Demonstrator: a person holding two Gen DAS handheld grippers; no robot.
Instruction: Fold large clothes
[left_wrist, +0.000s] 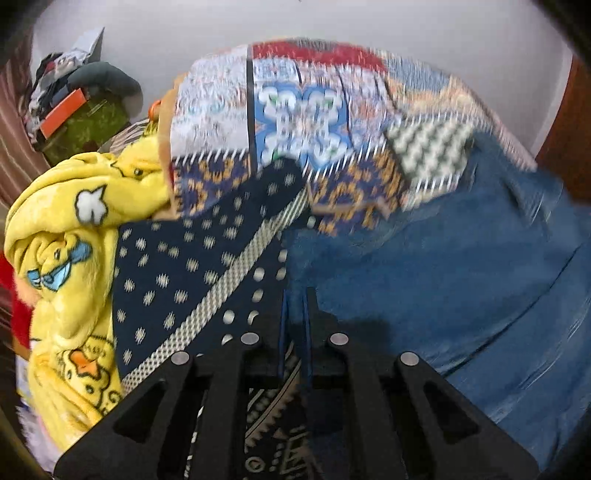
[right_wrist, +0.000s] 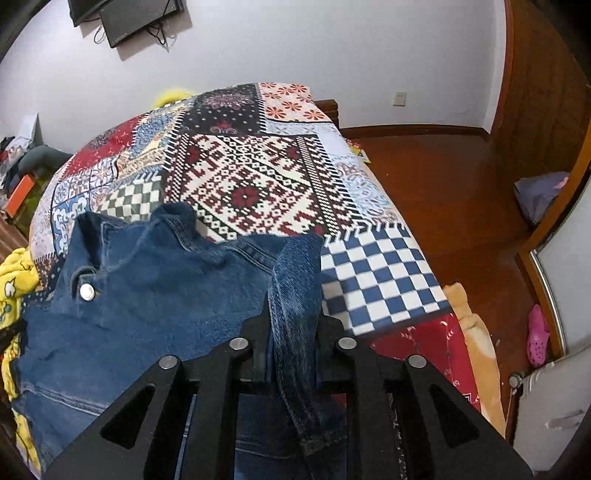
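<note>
Gripping a denim jacket (right_wrist: 147, 302) lying on the patchwork bedspread (right_wrist: 258, 177), the right gripper (right_wrist: 291, 314) is pinching a bunched edge while the left gripper (left_wrist: 295, 306), jaws nearly closed, is clamping thin blue fabric, apparently to carry one side over in a fold.

Blue denim jacket (right_wrist: 140, 295), yellow duck-print blanket (left_wrist: 70, 258), multicoloured patchwork bedspread (right_wrist: 258, 184), blue-and-white checks.

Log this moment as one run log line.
task: fold clothes | left gripper: shut on denim jacket | right gripper: shut on denim jacket | bed cover: under jacket
</note>
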